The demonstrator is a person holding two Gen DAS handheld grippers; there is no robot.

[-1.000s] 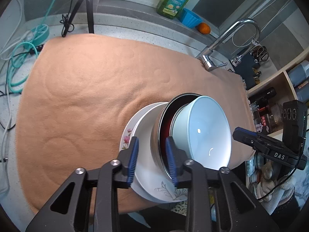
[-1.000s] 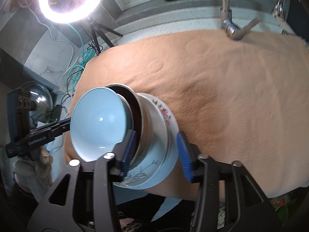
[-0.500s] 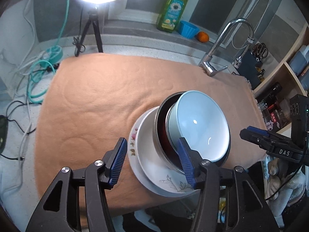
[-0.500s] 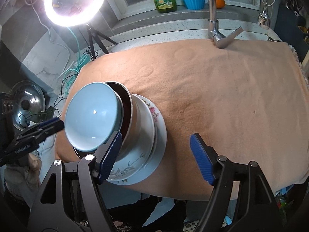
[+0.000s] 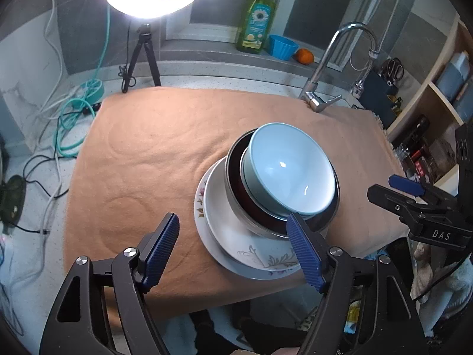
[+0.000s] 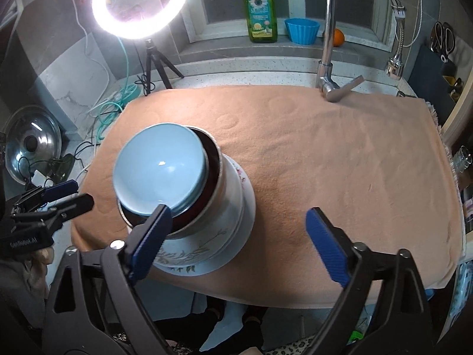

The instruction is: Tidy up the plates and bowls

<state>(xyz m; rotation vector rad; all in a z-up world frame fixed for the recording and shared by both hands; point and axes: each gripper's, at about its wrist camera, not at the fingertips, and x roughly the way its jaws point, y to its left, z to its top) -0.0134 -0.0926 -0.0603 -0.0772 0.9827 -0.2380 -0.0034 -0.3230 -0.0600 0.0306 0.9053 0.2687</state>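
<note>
A stack is seen near the front edge of the orange cloth on the counter: a light blue bowl nested in a steel bowl, set on floral plates. The left gripper and right gripper have just been opened; their fingers are held apart, nothing clamped

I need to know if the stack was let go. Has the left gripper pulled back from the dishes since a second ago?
Yes. The left gripper has backed off toward the orange cloth's near edge, its jaws just opening, nothing gripped; the stack of dishes sits free.
</note>
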